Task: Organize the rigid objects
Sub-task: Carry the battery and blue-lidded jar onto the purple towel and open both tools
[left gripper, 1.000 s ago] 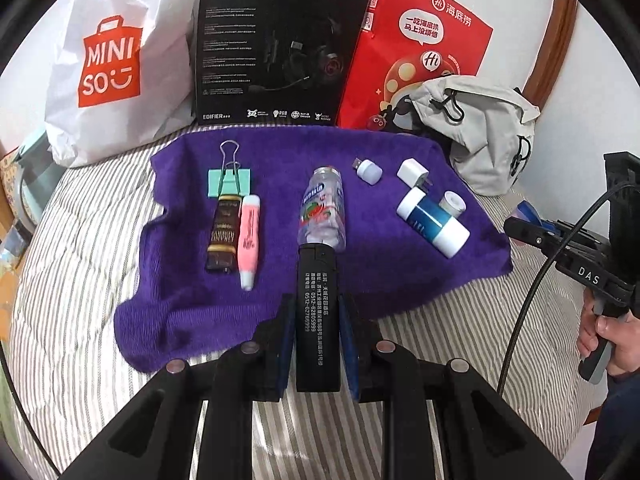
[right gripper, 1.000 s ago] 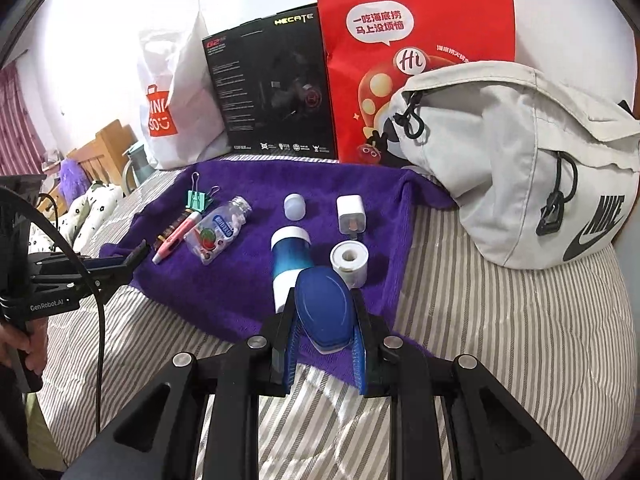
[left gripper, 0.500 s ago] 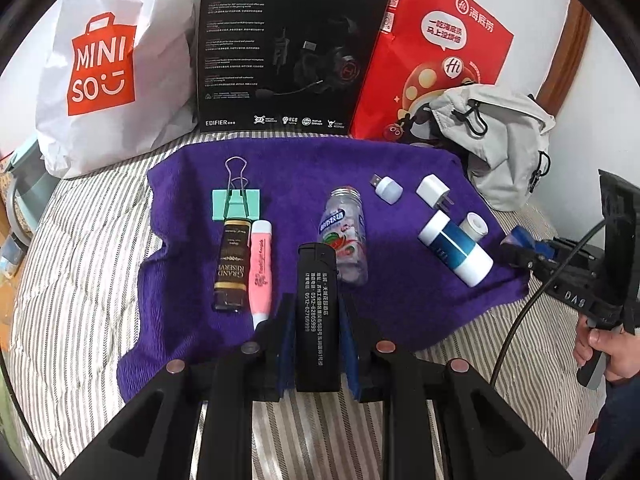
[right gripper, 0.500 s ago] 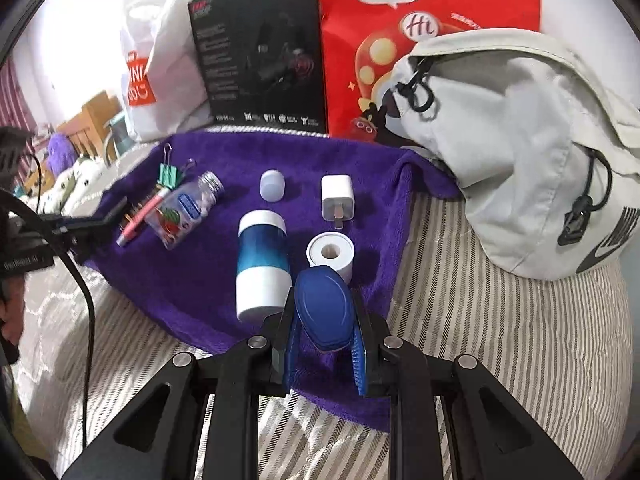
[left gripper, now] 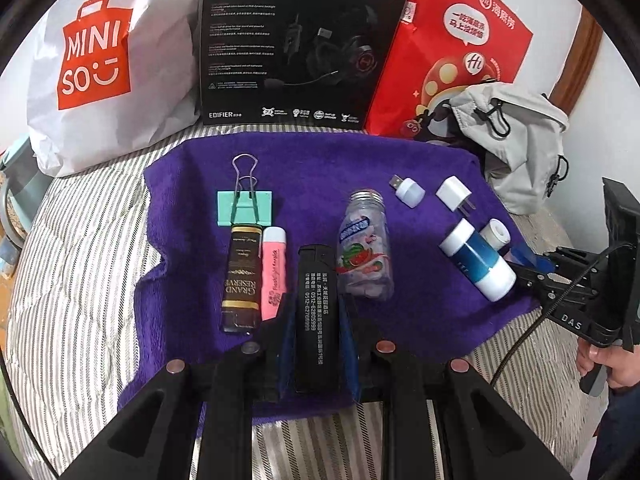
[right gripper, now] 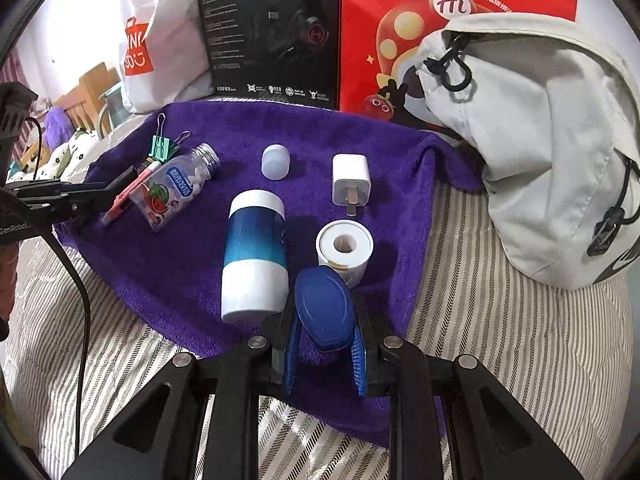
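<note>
My left gripper point(left gripper: 316, 304) is shut on a black lighter point(left gripper: 315, 312), held low over the purple towel point(left gripper: 320, 160) between a pink tube point(left gripper: 273, 266) and a clear candy bottle point(left gripper: 365, 246). A dark chocolate bar point(left gripper: 241, 276) and a green binder clip point(left gripper: 245, 204) lie further left. My right gripper point(right gripper: 324, 316) is shut on a blue oval object point(right gripper: 323, 306), just in front of a white tape roll point(right gripper: 344, 248) and beside a blue-and-white cylinder point(right gripper: 256, 256). A white charger plug point(right gripper: 351, 182) and a small white USB light point(right gripper: 275, 162) lie behind.
The towel lies on a striped bed point(left gripper: 80, 240). Behind it stand a white Miniso bag point(left gripper: 104, 64), a black headset box point(left gripper: 296, 40) and a red paper bag point(left gripper: 460, 48). A grey bag point(right gripper: 540, 140) sits at the right. A hand point(left gripper: 612, 364) holds the right gripper's handle.
Both grippers have moved forward and lower over the towel, each still holding its object. The lighter now sits between the pink tube and the candy bottle.
</note>
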`<action>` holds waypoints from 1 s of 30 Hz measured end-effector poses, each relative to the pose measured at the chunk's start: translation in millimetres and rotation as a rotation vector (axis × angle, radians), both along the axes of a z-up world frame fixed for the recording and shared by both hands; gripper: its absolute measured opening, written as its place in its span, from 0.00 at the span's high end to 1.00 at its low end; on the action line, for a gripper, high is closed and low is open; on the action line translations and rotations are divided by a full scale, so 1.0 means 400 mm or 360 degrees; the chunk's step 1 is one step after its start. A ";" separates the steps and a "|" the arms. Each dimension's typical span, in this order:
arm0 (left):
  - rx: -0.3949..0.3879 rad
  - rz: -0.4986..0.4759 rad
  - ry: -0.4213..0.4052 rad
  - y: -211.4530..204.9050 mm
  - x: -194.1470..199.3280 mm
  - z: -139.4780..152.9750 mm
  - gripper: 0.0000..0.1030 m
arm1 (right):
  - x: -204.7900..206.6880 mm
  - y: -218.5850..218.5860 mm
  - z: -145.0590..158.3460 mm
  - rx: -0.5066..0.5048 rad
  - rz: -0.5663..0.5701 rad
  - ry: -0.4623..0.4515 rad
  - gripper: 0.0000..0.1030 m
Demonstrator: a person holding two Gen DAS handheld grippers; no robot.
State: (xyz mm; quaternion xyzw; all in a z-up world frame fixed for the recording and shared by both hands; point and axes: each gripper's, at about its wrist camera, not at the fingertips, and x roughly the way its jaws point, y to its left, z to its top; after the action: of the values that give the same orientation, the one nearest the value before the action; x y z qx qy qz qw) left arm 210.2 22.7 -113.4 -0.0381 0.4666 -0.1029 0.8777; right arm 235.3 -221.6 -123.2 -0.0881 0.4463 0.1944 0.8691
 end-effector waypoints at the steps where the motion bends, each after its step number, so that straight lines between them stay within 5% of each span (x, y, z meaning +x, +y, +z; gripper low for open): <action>1: 0.0000 0.0001 0.0006 0.000 0.005 -0.002 0.80 | 0.003 0.003 -0.001 -0.0006 0.0002 0.0005 0.78; 25: 0.0198 -0.0041 0.0104 -0.067 0.070 -0.056 0.80 | 0.021 0.025 -0.017 -0.0015 0.0078 0.0100 0.77; 30: 0.0220 -0.0062 0.0122 -0.070 0.062 -0.055 0.74 | -0.004 0.018 -0.001 -0.0047 0.0086 0.0087 0.67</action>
State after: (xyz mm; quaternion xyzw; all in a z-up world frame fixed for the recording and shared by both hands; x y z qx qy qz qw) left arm 235.2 -5.4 -135.3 0.0279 0.5066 -0.0861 0.8574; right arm 233.7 -214.5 -123.7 -0.1077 0.4701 0.2134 0.8496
